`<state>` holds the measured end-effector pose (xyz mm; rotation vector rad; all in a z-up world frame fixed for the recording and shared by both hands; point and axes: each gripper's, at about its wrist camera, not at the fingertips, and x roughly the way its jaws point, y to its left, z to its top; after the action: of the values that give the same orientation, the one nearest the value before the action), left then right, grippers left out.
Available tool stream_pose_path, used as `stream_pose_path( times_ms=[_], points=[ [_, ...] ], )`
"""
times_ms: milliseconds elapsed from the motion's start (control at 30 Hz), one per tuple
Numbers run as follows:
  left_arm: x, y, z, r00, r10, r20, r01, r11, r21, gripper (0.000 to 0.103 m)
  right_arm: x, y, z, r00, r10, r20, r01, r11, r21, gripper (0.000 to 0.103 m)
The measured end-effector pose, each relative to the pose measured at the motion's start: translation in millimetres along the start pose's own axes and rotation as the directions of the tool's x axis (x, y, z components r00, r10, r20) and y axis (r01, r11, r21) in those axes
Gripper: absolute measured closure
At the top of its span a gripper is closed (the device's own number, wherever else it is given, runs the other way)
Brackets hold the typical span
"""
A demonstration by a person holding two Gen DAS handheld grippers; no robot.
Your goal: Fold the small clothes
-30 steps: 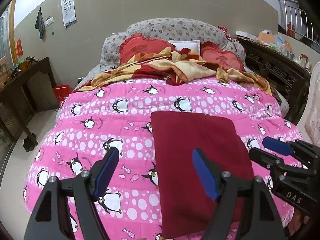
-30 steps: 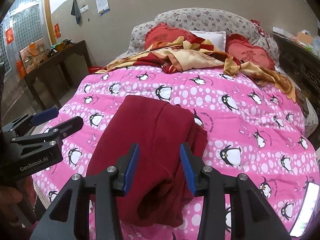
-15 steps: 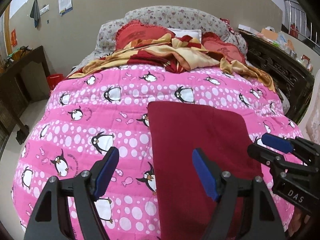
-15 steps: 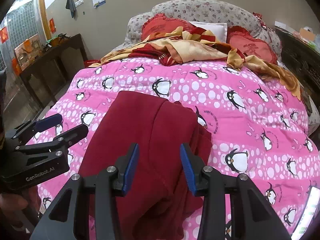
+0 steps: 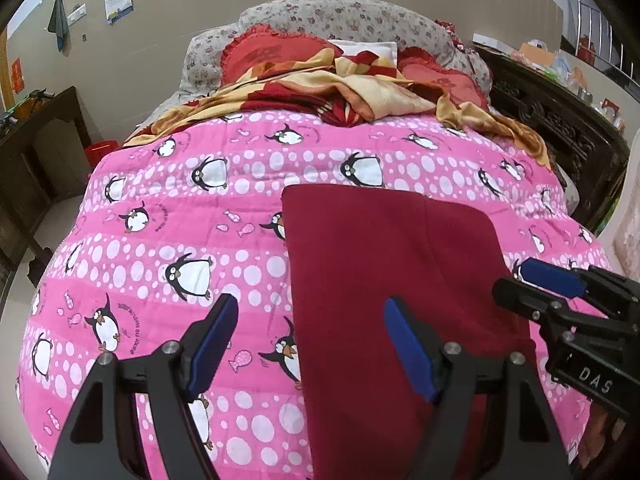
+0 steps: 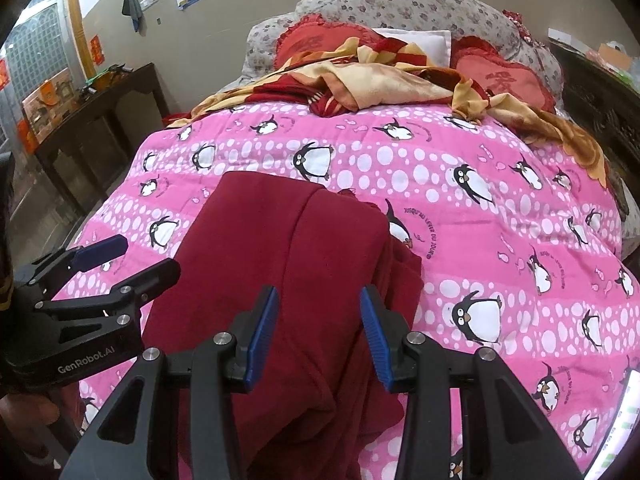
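Red garment [image 5: 392,272] (edges free) on quilt [image 5: 168,216]

- L tool [image 5: 310,340]: jaws wide apart, nothing between the blue pads [image 5: 212,336], held level, pointing fwd.
- R tool [image 6: 318,328]: jaws parted, narrower gap than L, nothing gripped.
- Both side by side, near each other, each visible in the other's cam.

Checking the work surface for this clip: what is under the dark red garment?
The dark red garment lies on the pink penguin quilt, which shows around its far and side edges. Whatever sits beneath its middle is covered. Both grippers have open jaws, holding nothing.
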<state>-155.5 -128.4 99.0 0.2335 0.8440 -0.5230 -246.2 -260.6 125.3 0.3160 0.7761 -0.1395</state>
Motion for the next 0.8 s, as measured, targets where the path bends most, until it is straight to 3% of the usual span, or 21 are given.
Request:
stream_pose_path(
  times_ms=[800],
  points=[
    [4.7,-0.6,1.9,1.0,-0.012,-0.017,0.012,1.0,-0.002,0.024,8.1,3.9,2.5,1.0,0.009,-0.013,-0.009,1.0,-0.011,0.058]
  ],
)
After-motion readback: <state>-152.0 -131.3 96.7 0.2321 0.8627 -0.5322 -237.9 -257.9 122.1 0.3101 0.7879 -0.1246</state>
